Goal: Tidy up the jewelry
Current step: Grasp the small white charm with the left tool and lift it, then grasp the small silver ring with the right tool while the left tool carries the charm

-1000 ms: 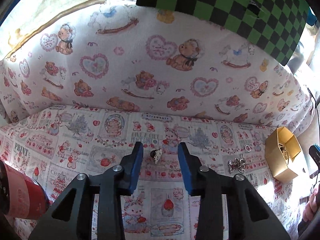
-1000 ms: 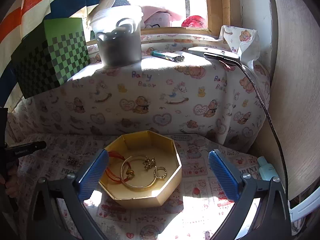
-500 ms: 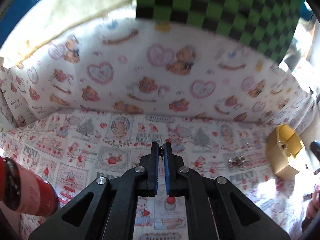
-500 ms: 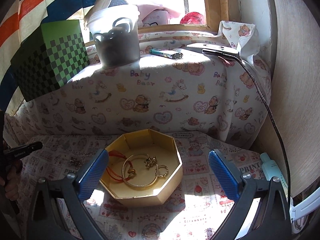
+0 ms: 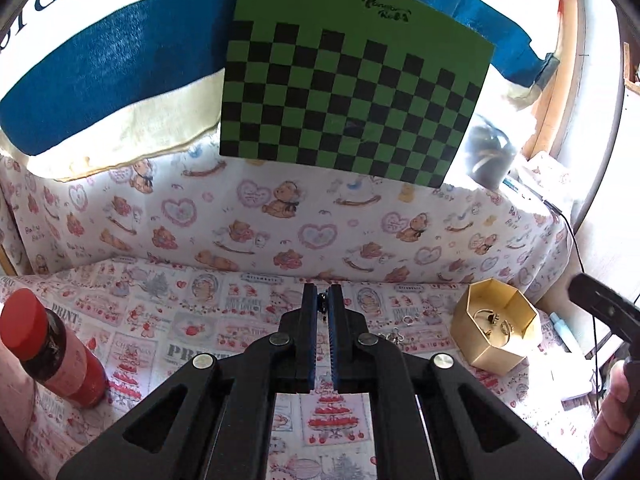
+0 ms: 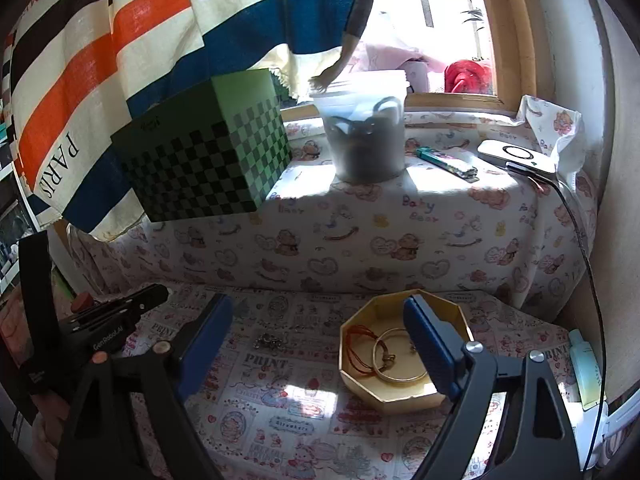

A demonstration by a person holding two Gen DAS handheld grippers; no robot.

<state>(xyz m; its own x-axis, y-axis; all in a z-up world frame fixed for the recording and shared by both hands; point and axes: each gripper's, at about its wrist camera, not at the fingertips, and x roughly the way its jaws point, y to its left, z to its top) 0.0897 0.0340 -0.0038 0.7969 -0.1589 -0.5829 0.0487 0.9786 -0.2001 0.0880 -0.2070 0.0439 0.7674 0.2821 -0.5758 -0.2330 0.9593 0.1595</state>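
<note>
From the left wrist camera, the left gripper [image 5: 322,300] has its blue pads pressed almost together, pinching a small dark piece of jewelry [image 5: 321,309] near the tips; too little of it shows to tell what kind it is. The gripper hangs above the printed cloth [image 5: 168,320] that covers the work surface. To the right, on the cloth, stands the gold octagonal box [image 5: 494,338], open at the top, with a few small pieces inside. Between the gripper and the box lie a silver charm [image 5: 394,336] and, just beyond it, a small ring [image 5: 408,320]. A red bottle [image 5: 52,354] stands at the far left, and a green checkered box [image 5: 352,100] sits on the raised ledge behind. At the right edge a hand [image 5: 610,420] holds the other tool. From the right wrist camera, the right gripper [image 6: 320,340] has jaws that have just been closing a little, yet they stand wide apart with nothing pressed between them. Its right finger [image 6: 430,348] overlaps the gold octagonal box [image 6: 360,376] in the view, whose interior shows a gold bangle [image 6: 400,378] and a red cord [image 6: 360,344]. The silver charm [image 6: 272,340] lies on the cloth left of the box. The left gripper [image 6: 152,294] shows at the left edge, its tip above the cloth. On the ledge stand the green checkered box [image 6: 208,152] and a grey cup [image 6: 366,136].
</note>
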